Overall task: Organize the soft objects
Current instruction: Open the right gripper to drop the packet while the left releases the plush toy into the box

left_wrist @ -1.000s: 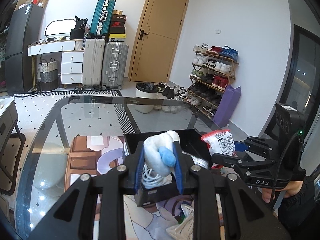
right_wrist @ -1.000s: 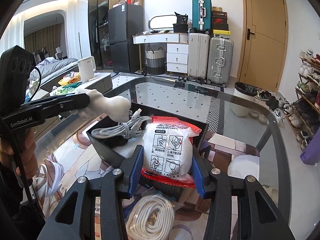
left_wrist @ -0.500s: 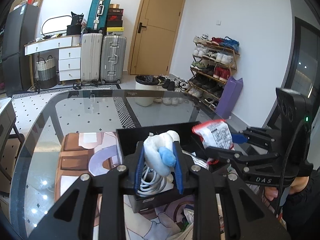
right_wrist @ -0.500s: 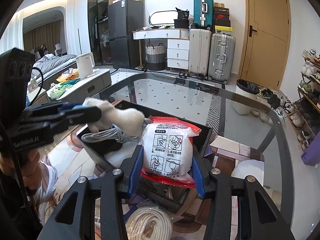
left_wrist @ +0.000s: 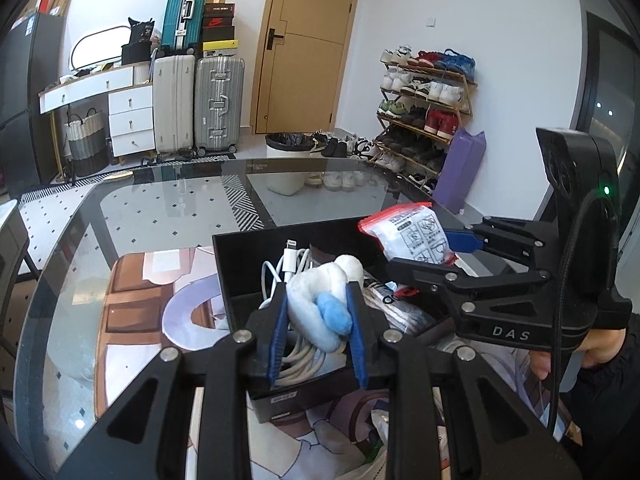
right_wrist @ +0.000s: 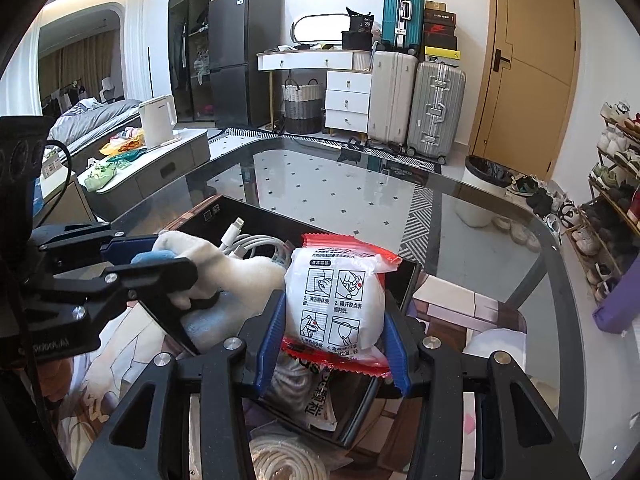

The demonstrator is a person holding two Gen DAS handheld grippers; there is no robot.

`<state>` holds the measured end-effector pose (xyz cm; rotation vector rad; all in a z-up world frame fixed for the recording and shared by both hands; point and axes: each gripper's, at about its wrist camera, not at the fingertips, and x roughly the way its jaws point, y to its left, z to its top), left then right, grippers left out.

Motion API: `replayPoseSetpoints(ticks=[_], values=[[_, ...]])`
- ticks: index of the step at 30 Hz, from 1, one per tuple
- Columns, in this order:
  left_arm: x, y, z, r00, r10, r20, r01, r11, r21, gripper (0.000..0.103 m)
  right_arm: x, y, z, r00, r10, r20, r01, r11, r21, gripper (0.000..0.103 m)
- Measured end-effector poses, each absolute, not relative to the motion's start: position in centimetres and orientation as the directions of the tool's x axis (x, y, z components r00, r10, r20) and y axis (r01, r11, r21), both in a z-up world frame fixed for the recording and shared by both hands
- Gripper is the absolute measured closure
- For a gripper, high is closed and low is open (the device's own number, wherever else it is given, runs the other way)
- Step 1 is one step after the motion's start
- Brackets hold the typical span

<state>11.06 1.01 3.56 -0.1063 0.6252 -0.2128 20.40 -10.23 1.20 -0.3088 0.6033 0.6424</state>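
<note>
Over the box (left_wrist: 296,240) | left claw (left_wrist: 318,312) clamps plush toy (left_wrist: 320,300), low above the cable (left_wrist: 280,268) in the box, likely for a drop | right claw (right_wrist: 332,316) pinches packet (right_wrist: 336,304) above the box's right half | rope (right_wrist: 288,460) waits just outside the box

**A crowded room behind the glass table**

White walls, a tan door (left_wrist: 308,44) at twelve o'clock. Suitcases (left_wrist: 196,100) and a white drawer desk (left_wrist: 120,108) at eleven, shoe rack (left_wrist: 424,108) at two. Dotted pale floor tiles (right_wrist: 332,196).
</note>
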Motion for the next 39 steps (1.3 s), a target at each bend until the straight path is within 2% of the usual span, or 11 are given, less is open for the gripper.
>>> replayPoseSetpoints(ticks=[3, 8, 10, 16, 23, 27, 33, 34, 35, 37, 39], values=[[11.1, 0.6, 3.3, 0.784, -0.224, -0.579, 0.174, 0.974, -0.141, 0.077, 20.7, -10.0, 1.1, 0.64, 0.465, -0.612, -0.64, 0.763, -0.09, 0.057], [11.4, 0.5, 2.9, 0.772, -0.224, -0.594, 0.183, 0.975, -0.13, 0.077, 20.8, -10.0, 1.1, 0.63, 0.477, -0.613, -0.651, 0.754, -0.083, 0.05], [11.6, 0.2, 2.6, 0.77, -0.217, -0.6, 0.188, 0.976, -0.112, 0.077, 20.6, -10.1, 1.2, 0.632, 0.484, -0.605, -0.658, 0.748, -0.088, 0.039], [11.6, 0.0, 2.7, 0.77, -0.21, -0.603, 0.189, 0.977, -0.1, 0.076, 19.8, -11.0, 1.7, 0.661, 0.469, -0.586, -0.642, 0.757, -0.118, 0.019], [11.6, 0.2, 3.1, 0.761, -0.219, -0.611, 0.192, 0.975, -0.111, 0.071, 18.2, -12.9, 2.1, 0.676, 0.481, -0.558, -0.628, 0.772, -0.096, 0.006], [10.8, 0.1, 3.7, 0.773, -0.194, -0.603, 0.173, 0.98, -0.093, 0.046, 16.9, -14.5, 2.2, 0.675, 0.498, -0.544, -0.623, 0.78, -0.059, 0.001], [9.3, 0.5, 4.1, 0.787, -0.149, -0.598, 0.142, 0.988, -0.06, 0.045, 15.2, -15.6, 1.9, 0.659, 0.507, -0.555, -0.625, 0.78, -0.029, 0.001], [8.9, 0.3, 4.1, 0.791, -0.137, -0.596, 0.136, 0.99, -0.046, 0.042, 14.9, -15.6, 1.8, 0.657, 0.506, -0.558, -0.626, 0.78, -0.029, 0.001], [8.6, 0.1, 4.1, 0.792, -0.114, -0.599, 0.123, 0.992, -0.026, 0.035, 14.5, -15.7, 1.7, 0.655, 0.507, -0.561, -0.627, 0.779, -0.027, 0.001], [7.8, -0.3, 4.1, 0.808, -0.083, -0.583, 0.104, 0.995, 0.002, 0.004, 14.0, -15.9, 1.4, 0.652, 0.507, -0.563, -0.626, 0.779, -0.024, 0.001], [6.7, -0.6, 4.3, 0.836, -0.072, -0.544, 0.101, 0.995, 0.023, 0.002, 13.5, -16.1, 1.2, 0.65, 0.507, -0.566, -0.625, 0.78, -0.02, 0.001]])
